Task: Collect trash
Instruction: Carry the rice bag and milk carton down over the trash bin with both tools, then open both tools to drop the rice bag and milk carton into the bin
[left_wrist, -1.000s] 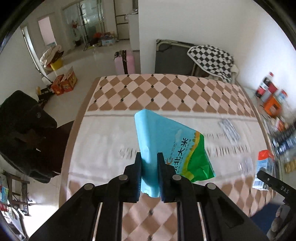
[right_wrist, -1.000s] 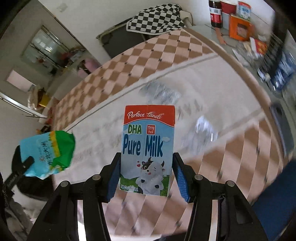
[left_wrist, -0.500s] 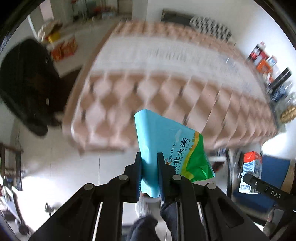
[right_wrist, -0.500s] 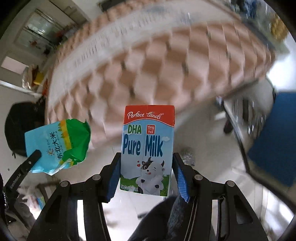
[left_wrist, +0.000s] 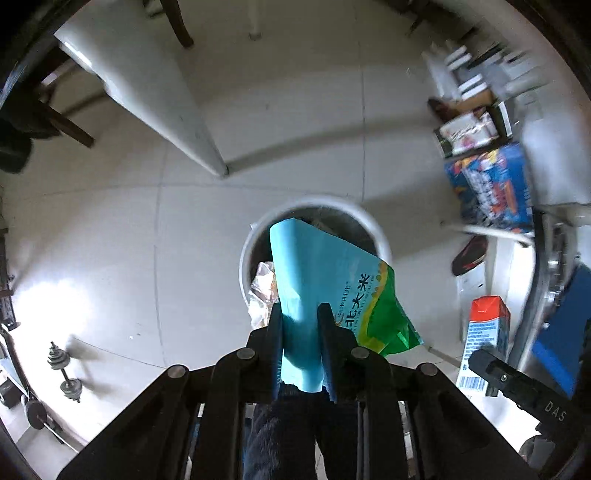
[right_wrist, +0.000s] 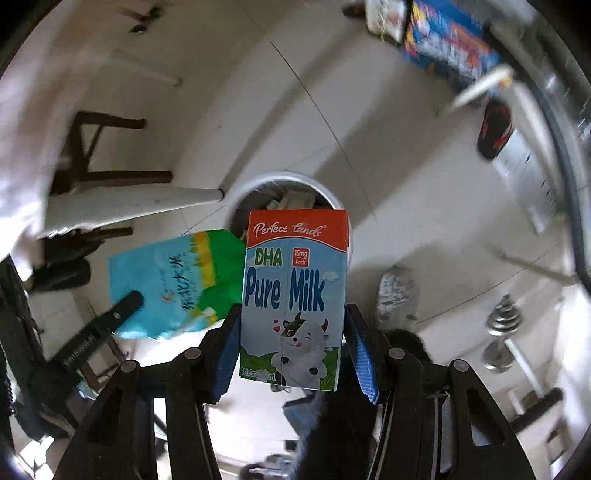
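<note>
A white round trash bin (left_wrist: 376, 229) stands on the tiled floor straight below, with crumpled wrappers (left_wrist: 262, 284) inside. My left gripper (left_wrist: 300, 308) hangs over it with a blue-green rice bag (left_wrist: 332, 273) pinched between its fingers; its jaws are opening and the pads still touch the bag. My right gripper (right_wrist: 291, 310) is shut on an upright milk carton (right_wrist: 295, 280), held just above the bin's rim (right_wrist: 325, 192). In the right wrist view the rice bag (right_wrist: 173, 280) shows to the left of the carton. The left wrist view has the carton (left_wrist: 485, 332) at its right edge.
A white table's leg and edge (left_wrist: 147, 92) stand beyond the bin, with dark chair legs (right_wrist: 103, 147) near it. Dumbbells (left_wrist: 62, 369) lie on the floor. A blue box (left_wrist: 491, 184) and other packets sit at the right. A dark trouser leg (left_wrist: 280, 435) shows below.
Both grippers have swung down from the checked tabletop to the floor and now hang over the white bin. The bag and the carton came along. The left fingers stand slightly wider apart.
</note>
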